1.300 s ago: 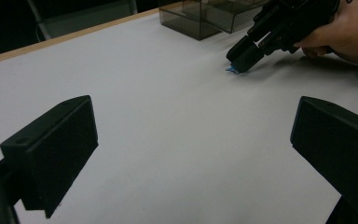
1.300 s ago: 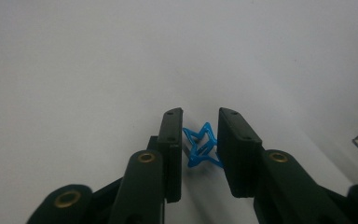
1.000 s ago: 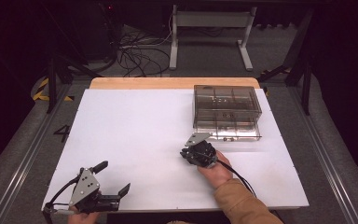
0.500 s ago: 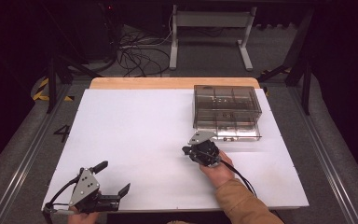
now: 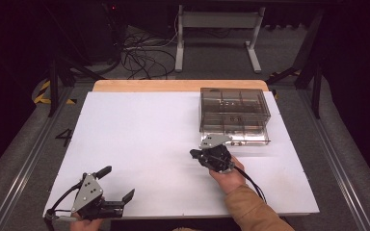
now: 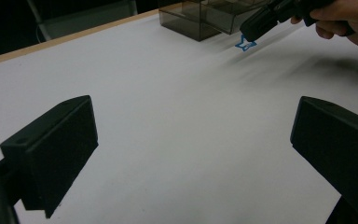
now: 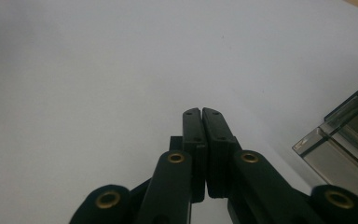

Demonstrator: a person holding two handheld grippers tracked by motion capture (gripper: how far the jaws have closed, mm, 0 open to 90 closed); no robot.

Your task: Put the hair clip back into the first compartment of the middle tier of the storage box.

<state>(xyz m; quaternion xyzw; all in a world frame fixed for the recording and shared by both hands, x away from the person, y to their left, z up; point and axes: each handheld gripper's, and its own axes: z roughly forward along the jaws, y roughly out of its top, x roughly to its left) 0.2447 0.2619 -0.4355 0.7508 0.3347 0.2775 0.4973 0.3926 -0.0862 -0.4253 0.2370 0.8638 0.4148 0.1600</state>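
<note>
Left gripper (image 5: 119, 182) at the near left corner of the white table (image 5: 139, 125), jaws spread wide apart, nothing between them. Same wide gap in the left gripper view (image 6: 191, 135), with bare table surface between the two black jaws.

Right gripper (image 5: 194, 153) near the middle of the table, held in the person's right hand (image 5: 229, 173), tips pointing toward the table's left side. Jaws fully together: in the right gripper view (image 7: 201, 112) the two pads pressed flat against each other, above plain white surface.

Small blue star outline (image 6: 245, 45) seen from the left gripper view just under the tip of the right gripper (image 6: 249, 30), close in front of the box. Cannot tell whether pinched at the very tip or lying flat on the table; too small and blurred for more.

Smoky clear plastic compartment box (image 5: 233, 108) at the far right of the table, just beyond the right gripper. Lowest drawer standing a little way out toward the person. Corner of the same box at the right edge of the right gripper view (image 7: 349, 140), and at the top of the left gripper view (image 6: 200, 18).
</note>
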